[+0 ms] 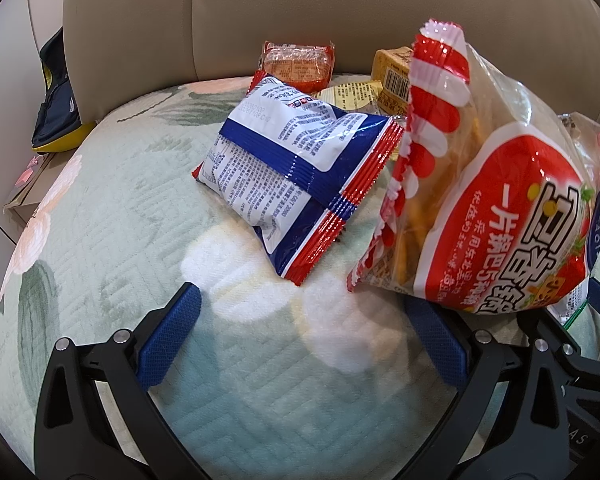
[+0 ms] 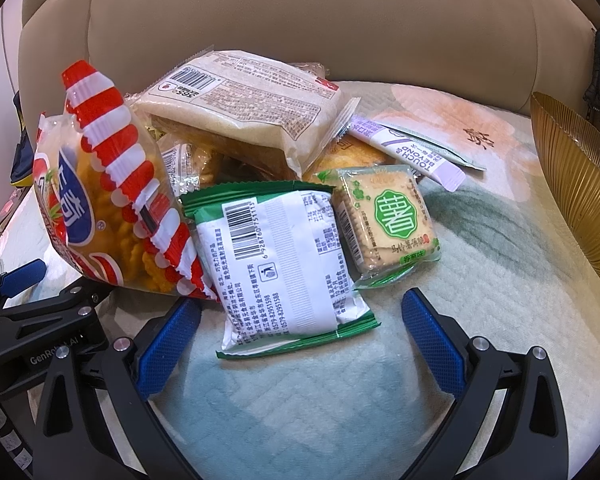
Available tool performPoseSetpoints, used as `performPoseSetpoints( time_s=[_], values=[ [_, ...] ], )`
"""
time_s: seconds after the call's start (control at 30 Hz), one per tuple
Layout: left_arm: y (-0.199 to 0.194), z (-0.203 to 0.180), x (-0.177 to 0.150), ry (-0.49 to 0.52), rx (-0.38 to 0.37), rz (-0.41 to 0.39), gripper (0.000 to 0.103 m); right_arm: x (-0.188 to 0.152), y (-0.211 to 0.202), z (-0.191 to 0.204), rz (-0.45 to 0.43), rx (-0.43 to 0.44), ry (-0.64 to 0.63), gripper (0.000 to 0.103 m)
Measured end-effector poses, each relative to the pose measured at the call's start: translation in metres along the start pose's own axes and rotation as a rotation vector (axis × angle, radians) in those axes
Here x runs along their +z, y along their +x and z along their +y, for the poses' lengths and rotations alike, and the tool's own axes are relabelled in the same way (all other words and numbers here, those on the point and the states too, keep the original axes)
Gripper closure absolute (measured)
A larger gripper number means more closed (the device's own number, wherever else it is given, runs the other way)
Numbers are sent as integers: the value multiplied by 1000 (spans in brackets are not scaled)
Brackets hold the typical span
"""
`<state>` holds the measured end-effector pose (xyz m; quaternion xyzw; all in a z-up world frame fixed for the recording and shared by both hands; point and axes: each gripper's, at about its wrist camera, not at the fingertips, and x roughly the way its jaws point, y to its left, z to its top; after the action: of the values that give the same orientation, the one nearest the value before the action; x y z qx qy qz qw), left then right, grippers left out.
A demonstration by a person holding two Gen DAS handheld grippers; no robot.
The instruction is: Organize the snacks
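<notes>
Nearest in the right wrist view, the right claw (image 2: 302, 320) is hanging spread wide and empty over the quilted sofa cushion (image 2: 480, 264), its near left blue finger (image 2: 168, 340) just beside the green-edged white packet (image 2: 284, 268), which is lying flat between the fingers' reach. That packet is looking light, puffed and slippery in its foil; a pinch across its crimped near edge or across the flat middle is likely holding best, and squeezing hard is risking the brittle filling.

Just right of it, the clear-wrapped cracker square (image 2: 392, 224) is lying tilted against the heap: stiff, thin, fragile, best taken by its short sides.

In the left wrist view the left claw (image 1: 302, 320) is also spread and gripping nothing, while the big red-and-white crisp bag (image 1: 480, 200) is leaning over its right finger; whether it is resting on that finger I cannot tell. Bulky, airy and crackly, it is probably handling best by the crimped top seal.

Farther left, the blue-and-white pouch (image 1: 296, 172) is lying apart on the cushion. At the far right, a gold ribbed bowl (image 2: 580, 184) is sitting, seemingly the place for the snacks
</notes>
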<state>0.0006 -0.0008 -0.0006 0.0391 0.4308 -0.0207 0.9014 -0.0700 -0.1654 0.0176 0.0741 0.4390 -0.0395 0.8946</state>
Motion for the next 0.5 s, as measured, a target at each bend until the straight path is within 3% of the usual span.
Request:
performPoseSetpoints(
  time_s=[0.27,0.5],
  values=[
    [0,2,-2,1,1,-1,3,0,4,-1,2,3,2,5],
    [-1,1,-2,5,-6,7,3,5,1,-3,64,1,19,5]
  ],
)
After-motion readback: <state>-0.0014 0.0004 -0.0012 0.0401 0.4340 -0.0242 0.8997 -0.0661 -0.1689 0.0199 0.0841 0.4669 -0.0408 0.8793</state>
